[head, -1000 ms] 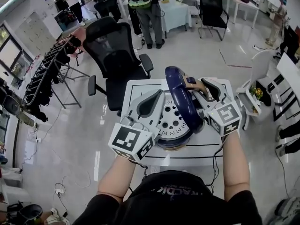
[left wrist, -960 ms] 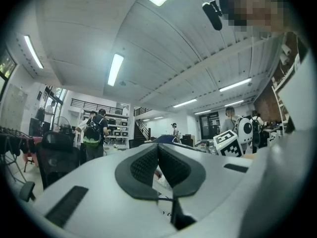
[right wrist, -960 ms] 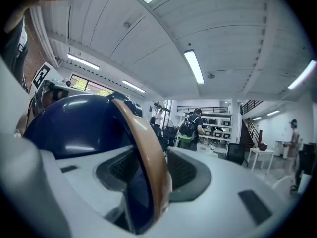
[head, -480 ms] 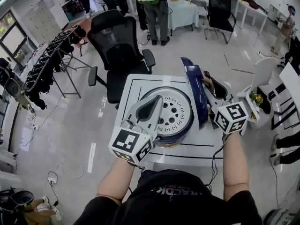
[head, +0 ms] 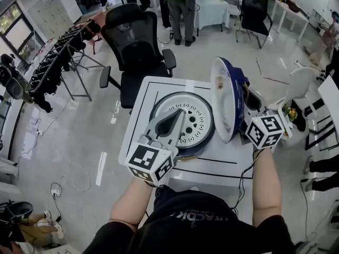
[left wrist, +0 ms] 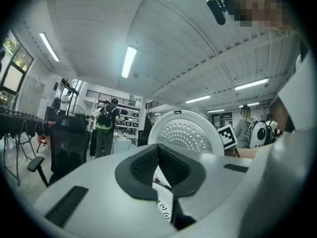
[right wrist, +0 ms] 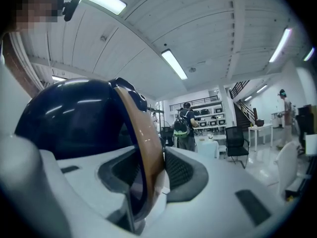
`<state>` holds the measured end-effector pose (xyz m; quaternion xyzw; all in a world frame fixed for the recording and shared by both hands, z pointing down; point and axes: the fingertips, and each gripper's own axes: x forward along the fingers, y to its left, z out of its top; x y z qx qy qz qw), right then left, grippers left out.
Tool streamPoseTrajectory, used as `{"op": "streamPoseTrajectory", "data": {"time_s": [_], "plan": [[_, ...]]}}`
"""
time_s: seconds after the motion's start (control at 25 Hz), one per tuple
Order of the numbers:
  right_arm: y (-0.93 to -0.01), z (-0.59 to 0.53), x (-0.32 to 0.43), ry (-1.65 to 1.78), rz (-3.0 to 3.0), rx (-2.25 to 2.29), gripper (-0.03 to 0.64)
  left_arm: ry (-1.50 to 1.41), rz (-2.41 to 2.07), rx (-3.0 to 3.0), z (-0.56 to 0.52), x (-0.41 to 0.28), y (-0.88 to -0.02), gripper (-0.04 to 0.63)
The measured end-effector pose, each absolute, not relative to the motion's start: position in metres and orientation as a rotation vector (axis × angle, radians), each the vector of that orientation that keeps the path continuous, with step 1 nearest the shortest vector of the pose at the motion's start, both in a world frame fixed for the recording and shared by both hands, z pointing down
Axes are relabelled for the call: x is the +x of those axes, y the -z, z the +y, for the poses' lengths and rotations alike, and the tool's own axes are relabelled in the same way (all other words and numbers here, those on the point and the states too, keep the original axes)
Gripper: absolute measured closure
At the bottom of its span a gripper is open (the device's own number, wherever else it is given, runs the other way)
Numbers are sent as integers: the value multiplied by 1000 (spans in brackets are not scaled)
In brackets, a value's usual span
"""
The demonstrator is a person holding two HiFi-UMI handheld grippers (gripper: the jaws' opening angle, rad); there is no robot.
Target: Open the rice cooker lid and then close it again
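The rice cooker (head: 159, 103) stands on a white table (head: 144, 97), its perforated inner plate (head: 193, 123) uncovered. Its dark blue lid (head: 225, 97) stands upright at the cooker's right side, white underside facing left. My right gripper (head: 248, 96) is behind the lid, its jaws closing on the lid's tan handle (right wrist: 144, 148), which sits between the pads; the blue shell (right wrist: 69, 118) fills the left of the right gripper view. My left gripper (head: 176, 116) is shut and empty, level over the pot's near rim. In the left gripper view the lid's underside (left wrist: 184, 133) stands beyond the left gripper (left wrist: 158, 151).
A black office chair (head: 132, 41) stands just beyond the table. People (head: 177, 4) stand further back by a cloth-covered table. A small white stand with flowers (head: 288, 112) is at the right. A rack of dark gear (head: 58, 62) lines the left.
The lid has swung from leaning over the pot to upright at the right. My right gripper went right with it. My left gripper sank a little toward the pot.
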<state>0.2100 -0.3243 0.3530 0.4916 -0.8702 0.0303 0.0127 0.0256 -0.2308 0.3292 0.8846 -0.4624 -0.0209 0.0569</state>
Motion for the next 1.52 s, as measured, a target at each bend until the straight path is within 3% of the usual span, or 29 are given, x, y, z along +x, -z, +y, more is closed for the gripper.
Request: {"op": "streamPoseTrajectory", "data": {"time_s": [0.88,1.4,1.52], "plan": [[-354,-253,254,-145,-2738,1684,445,-42,-1419,2665,-158,41,-341,592],[-324,-158,220,-25,-2698,1798,417,-36,-1190,2791,-125,25,-333,592],[-321,-138,202,19,-2678,1803,383,-26,-1159,2803,-115,11,-333,592]]}}
